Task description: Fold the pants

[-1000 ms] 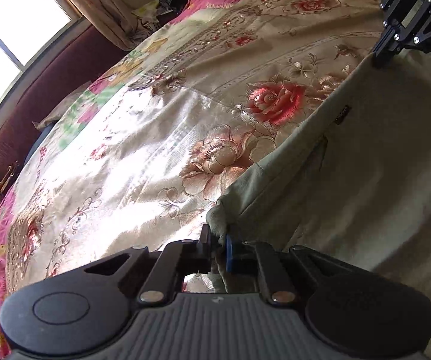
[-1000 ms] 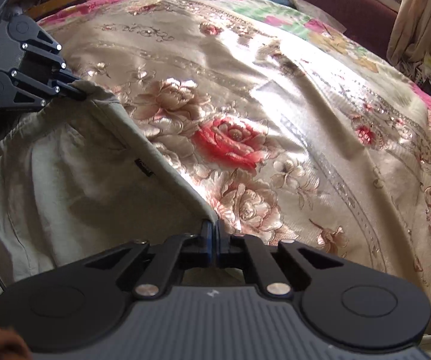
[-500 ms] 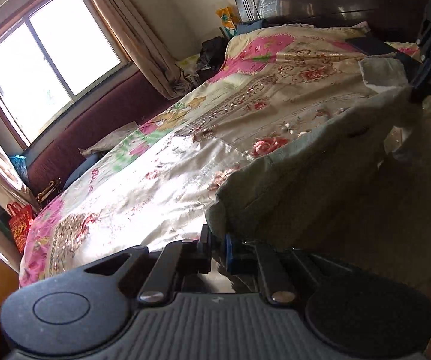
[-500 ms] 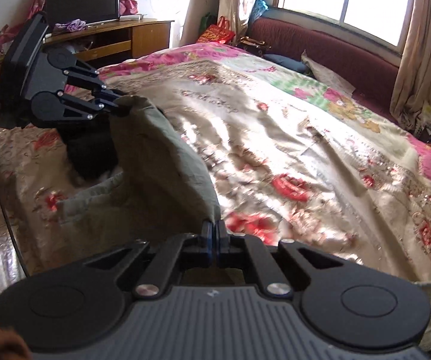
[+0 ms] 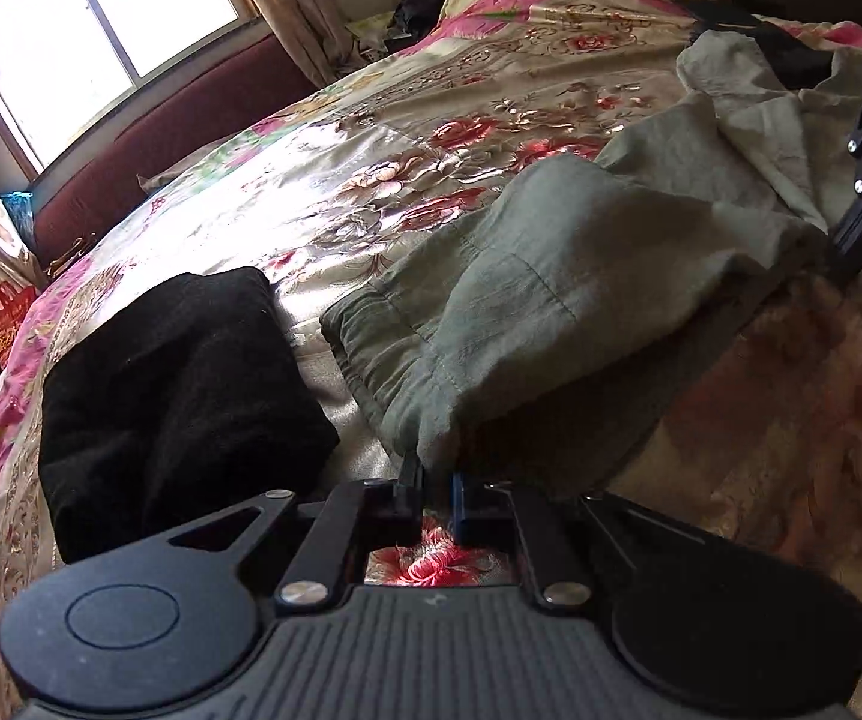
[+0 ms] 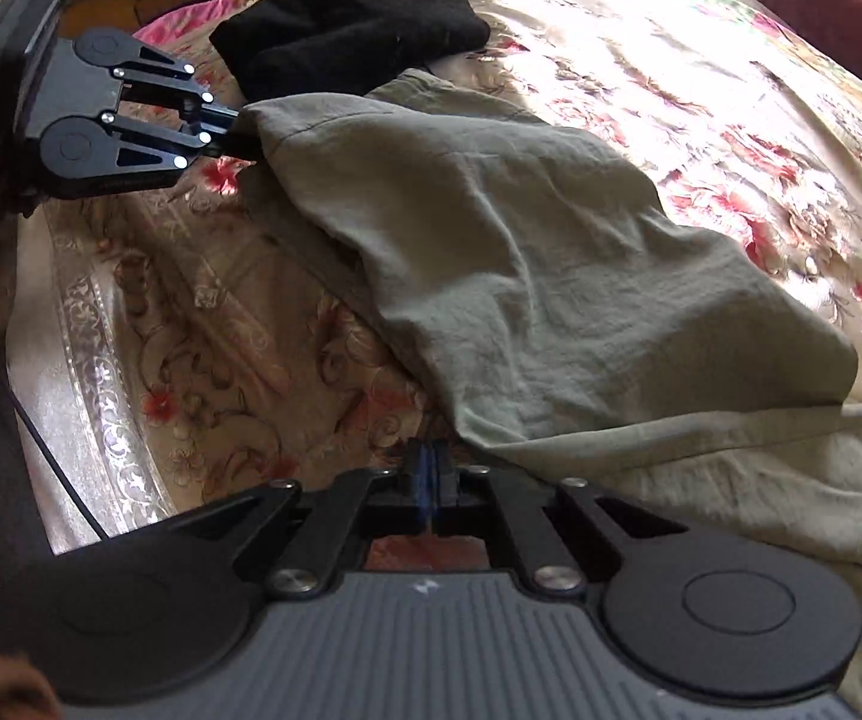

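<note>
Left gripper (image 5: 431, 483) is clamped on one corner of the olive-green pants (image 5: 551, 300); right gripper (image 6: 431, 468) has its pads pressed together at the cloth's edge, bottom centre of its own view — it appears to pinch the opposite corner. The left gripper also shows at upper left of the right wrist view, biting the hem.

Location: the pants lie on the floral bedspread (image 5: 371, 168), with a doubled layer lifted between the two grippers and the remainder spread toward the right of the frame.

Step in hand, as judged: carrying one fold across the garment. Next move calls for both corners to travel level, land square on the lower layer, then release.

Containers: none visible. A folded black garment (image 5: 179, 396) sits at lower left, just beside the pants.
</note>
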A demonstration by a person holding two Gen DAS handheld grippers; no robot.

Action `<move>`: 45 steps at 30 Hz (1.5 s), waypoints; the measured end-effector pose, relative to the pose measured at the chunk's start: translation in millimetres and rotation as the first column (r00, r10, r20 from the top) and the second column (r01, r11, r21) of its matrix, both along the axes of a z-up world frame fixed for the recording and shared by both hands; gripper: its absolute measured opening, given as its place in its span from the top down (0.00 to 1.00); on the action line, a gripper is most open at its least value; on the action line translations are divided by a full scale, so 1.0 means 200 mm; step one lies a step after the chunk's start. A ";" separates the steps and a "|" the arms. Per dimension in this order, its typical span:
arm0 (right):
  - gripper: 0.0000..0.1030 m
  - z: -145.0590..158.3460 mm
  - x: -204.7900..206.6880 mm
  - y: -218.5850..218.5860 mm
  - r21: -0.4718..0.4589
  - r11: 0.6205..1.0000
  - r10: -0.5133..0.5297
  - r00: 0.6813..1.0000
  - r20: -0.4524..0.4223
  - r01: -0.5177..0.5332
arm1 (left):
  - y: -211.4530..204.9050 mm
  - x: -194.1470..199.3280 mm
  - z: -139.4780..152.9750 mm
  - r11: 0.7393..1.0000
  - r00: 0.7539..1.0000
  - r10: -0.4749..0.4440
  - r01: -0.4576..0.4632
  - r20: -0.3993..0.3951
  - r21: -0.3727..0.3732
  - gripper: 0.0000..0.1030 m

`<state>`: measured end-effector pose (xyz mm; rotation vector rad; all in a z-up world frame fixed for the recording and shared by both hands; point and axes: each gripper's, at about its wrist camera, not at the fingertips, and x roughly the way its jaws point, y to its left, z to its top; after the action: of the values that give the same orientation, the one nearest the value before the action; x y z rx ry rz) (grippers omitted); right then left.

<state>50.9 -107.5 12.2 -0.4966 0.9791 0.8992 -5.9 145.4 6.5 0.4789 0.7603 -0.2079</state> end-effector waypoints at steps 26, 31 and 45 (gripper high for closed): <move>0.78 0.05 0.12 0.10 0.074 0.997 -0.008 0.996 0.089 0.001 | -0.02 0.19 -0.01 0.995 0.999 0.034 -0.037 -0.031 -0.098 0.54; 0.74 -0.02 0.17 -0.10 0.058 0.992 -0.113 0.994 -0.010 0.113 | -0.14 -0.01 -0.09 0.996 0.998 -0.045 0.048 -0.038 0.081 0.55; 0.70 0.14 0.49 -0.75 0.156 0.789 -0.605 0.795 0.035 0.594 | -0.62 0.09 0.15 0.970 0.974 -0.206 0.216 0.096 -0.113 0.53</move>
<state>148.1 -257.5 40.2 -0.0794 0.9106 0.3556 12.0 21.6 36.5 0.4481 0.6099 -0.4284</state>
